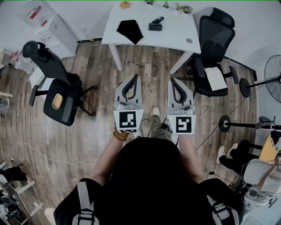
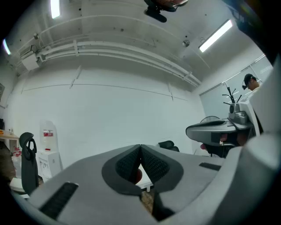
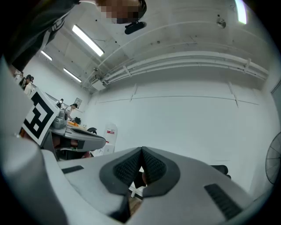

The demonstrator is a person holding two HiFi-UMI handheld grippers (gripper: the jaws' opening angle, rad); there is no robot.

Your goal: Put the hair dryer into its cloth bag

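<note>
Hair dryer [image 1: 155, 25]: black, compact, lying on the white counter [image 1: 175, 34] toward its far side, short handle angled up and away. Cloth bag [image 1: 130, 30]: black, flat, slack, roughly diamond-shaped, on the same counter left of the dryer, near it and not touching.

Left hand-held gripper [image 1: 136, 76] and right hand-held gripper [image 1: 171, 79]: side by side, roughly level, well short of the counter's near edge. Both are clenched, pads meeting at the tips, with nothing between them.

An orange object [image 1: 125, 5] sits at the counter's far edge.
</note>
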